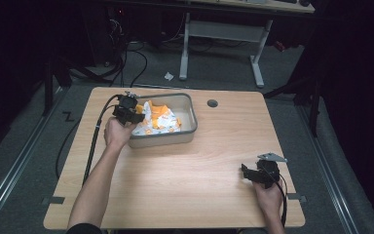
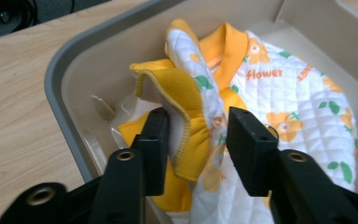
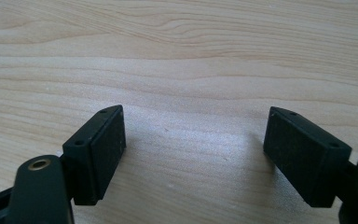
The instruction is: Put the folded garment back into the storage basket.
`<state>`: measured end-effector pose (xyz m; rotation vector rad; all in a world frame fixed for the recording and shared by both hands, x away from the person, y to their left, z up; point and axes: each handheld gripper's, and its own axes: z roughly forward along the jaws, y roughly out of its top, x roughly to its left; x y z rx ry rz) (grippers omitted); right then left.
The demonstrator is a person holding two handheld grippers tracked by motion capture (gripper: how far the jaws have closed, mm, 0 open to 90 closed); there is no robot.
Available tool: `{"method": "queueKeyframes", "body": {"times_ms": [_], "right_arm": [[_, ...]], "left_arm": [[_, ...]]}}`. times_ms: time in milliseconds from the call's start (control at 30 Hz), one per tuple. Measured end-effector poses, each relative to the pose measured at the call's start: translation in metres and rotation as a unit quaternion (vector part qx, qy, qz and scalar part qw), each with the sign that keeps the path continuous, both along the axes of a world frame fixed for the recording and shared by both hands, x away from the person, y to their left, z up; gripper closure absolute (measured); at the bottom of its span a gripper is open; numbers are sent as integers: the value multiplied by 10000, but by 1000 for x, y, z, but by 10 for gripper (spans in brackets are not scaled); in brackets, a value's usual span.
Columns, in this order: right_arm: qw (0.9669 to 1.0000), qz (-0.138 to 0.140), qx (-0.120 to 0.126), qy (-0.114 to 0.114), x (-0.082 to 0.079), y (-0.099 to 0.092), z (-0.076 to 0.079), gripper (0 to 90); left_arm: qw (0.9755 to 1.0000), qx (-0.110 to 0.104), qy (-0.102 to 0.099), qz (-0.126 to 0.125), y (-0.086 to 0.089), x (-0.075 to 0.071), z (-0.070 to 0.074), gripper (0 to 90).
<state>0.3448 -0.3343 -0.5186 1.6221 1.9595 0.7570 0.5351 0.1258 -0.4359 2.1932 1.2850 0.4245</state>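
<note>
Plainly, a wooden table (image 1: 175,175) stands on grey floor (image 1: 9,161).

A light wooden table (image 1: 175,190) with rounded corners stands on a grey floor (image 1: 24,161), and a small round grommet hole (image 1: 212,103) sits near its far edge, right of centre. Beyond the table, at the far side of the room, a second desk (image 1: 253,6) rests on white legs (image 1: 185,44), with a scrap of white paper (image 1: 168,76) lying on the floor near the left leg. Dark cables (image 1: 126,63) trail across the floor at the far left, and metal rails (image 1: 9,170) run along the floor on both sides of the table.
</note>
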Motion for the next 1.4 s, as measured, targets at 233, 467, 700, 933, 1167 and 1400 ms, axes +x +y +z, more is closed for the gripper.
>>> {"method": "queueKeyframes", "body": {"times_ms": [233, 467, 700, 933, 1167, 1400], "right_arm": [[10000, 2, -4, -2, 0, 0, 0, 210], [10000, 1, 1, 1, 0, 0, 0, 211], [10000, -2, -5, -7, 0, 0, 0, 211], [10000, -2, -4, -6, 0, 0, 0, 211], [10000, 1, 0, 0, 0, 0, 0, 211], [10000, 0, 0, 0, 0, 0, 0, 211]], "left_arm": [[9992, 233, 13, 324, 5, 3, -7, 564], [9987, 270, 291, 311, 6, 5, -14, 497], [9991, 92, -26, 407, 11, 0, -2, 455], [9986, -94, -276, 453, 19, -6, 13, 466], [9988, -225, -223, 376, 14, -7, 8, 458], [9936, -865, -643, 331, 26, -32, 26, 420]]}}
